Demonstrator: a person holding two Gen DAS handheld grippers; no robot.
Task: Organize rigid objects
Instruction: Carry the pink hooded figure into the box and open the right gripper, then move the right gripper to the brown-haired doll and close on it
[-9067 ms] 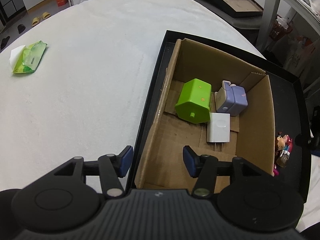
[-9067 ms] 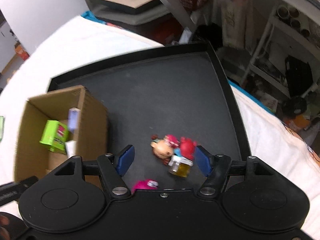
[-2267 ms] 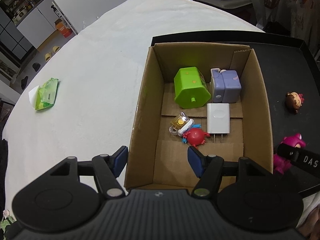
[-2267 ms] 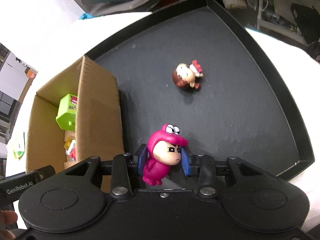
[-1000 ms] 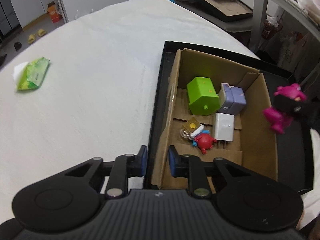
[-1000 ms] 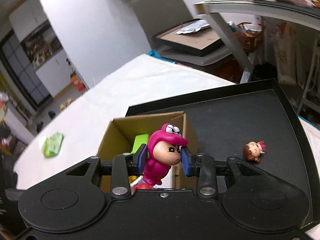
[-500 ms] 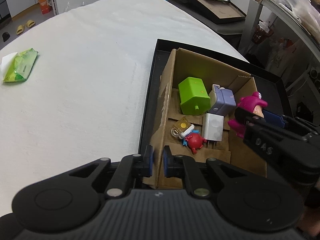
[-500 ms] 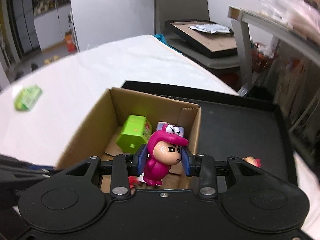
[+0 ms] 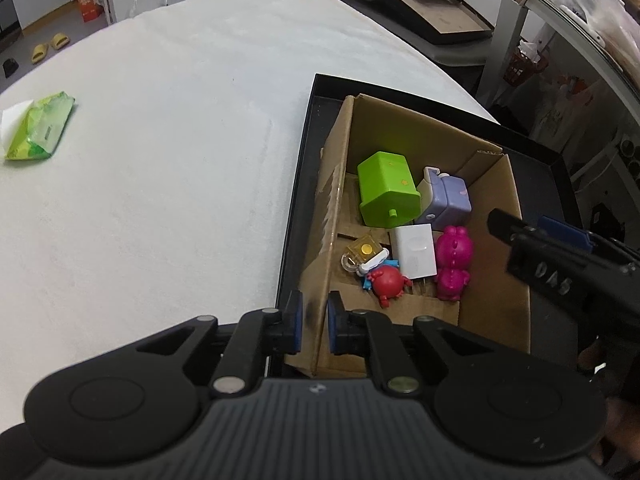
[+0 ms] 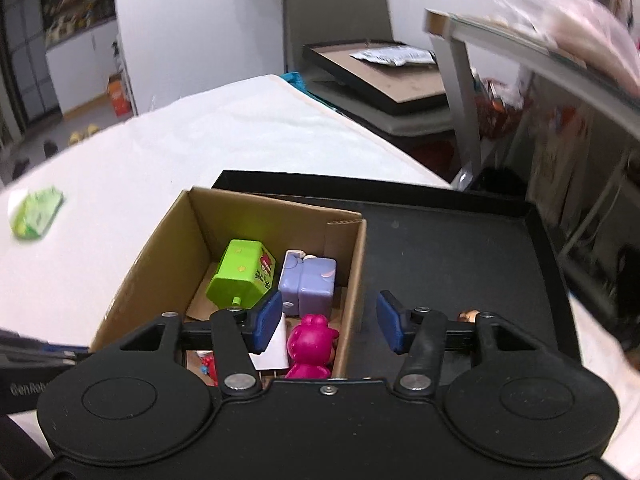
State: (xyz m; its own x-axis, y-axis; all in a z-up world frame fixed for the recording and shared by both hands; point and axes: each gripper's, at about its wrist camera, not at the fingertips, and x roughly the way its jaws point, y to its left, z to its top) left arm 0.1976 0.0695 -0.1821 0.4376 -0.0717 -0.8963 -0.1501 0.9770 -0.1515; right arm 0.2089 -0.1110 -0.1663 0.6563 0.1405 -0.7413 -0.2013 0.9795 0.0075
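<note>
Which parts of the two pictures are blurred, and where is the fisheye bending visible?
Right wrist view: motion blur smears the shelf at upper right and the green packet; the cardboard box stays fairly sharp. Left wrist view: mostly sharp, but the white table edge curves strongly, and the right tool is slightly soft.

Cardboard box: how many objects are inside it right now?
6. In the box: green block and purple block at the far end, white charger in the middle, pink figure right of it, red toy and yellow keychain near the left wall. Nothing else shows.
</note>
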